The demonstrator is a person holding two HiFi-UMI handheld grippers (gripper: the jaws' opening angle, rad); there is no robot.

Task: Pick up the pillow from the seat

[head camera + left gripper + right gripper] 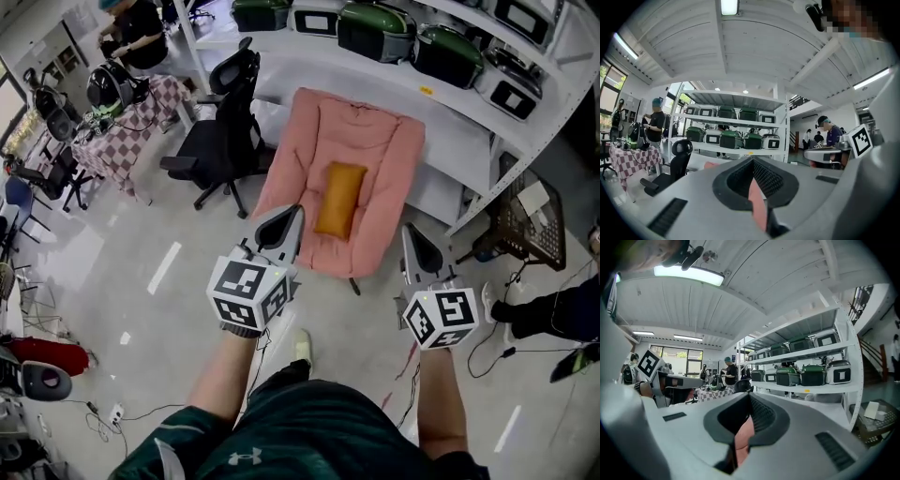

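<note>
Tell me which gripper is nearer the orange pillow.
Left. In the head view, the left gripper hovers just lower-left of the pillow; the right gripper is farther off, to its lower right.

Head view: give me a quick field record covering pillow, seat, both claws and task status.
pillow: orange, lying flat in the middle of the seat, untouched
seat: pink padded chair, in front of the white shelf
left claw: shut, empty, clear of the pillow
right claw: shut, empty, clear of the pillow
nearby: black office chair to the left of the seat
task status: pillow not yet picked up
</note>
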